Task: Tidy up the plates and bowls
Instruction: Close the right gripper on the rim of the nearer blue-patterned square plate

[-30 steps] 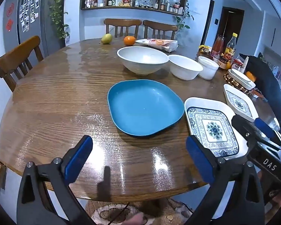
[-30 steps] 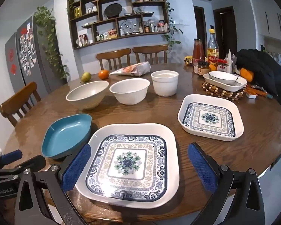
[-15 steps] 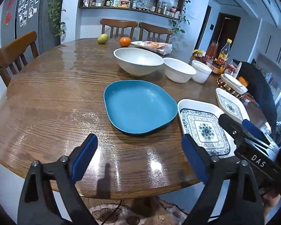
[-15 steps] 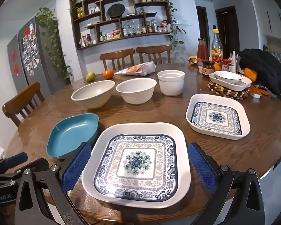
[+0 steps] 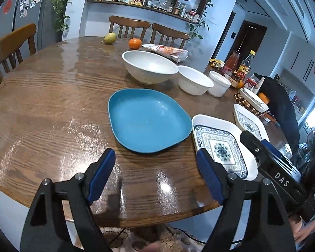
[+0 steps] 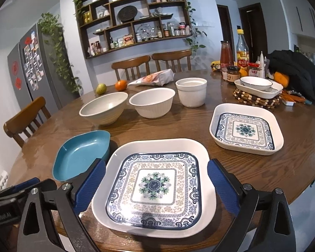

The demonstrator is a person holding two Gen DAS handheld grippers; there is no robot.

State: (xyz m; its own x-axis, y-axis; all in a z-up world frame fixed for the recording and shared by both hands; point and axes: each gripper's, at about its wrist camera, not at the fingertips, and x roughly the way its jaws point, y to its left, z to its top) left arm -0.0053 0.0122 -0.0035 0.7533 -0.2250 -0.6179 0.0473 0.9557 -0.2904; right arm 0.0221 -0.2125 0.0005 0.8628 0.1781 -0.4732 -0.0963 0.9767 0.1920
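A blue plate (image 5: 147,119) lies on the round wooden table (image 5: 52,109), just beyond my open, empty left gripper (image 5: 155,174). My right gripper (image 6: 155,187) is open, its fingers on either side of a large patterned square plate (image 6: 155,184) at the table's front edge. A smaller patterned plate (image 6: 245,131) lies to the right. Behind stand a large white bowl (image 6: 104,110), a medium white bowl (image 6: 152,103) and a small white cup-bowl (image 6: 191,92). The blue plate also shows in the right wrist view (image 6: 82,155).
A pear (image 6: 100,88), an orange (image 6: 121,85) and a snack bag (image 6: 155,77) lie at the back. Bottles and jars (image 6: 241,56), a dish on a beaded trivet (image 6: 258,87) and a black bag (image 6: 294,71) crowd the right. Chairs (image 6: 25,121) ring the table.
Both grippers stay open. The left gripper has risen and tilted a little, and its view has shifted right. The right gripper has edged forward around the large patterned plate.
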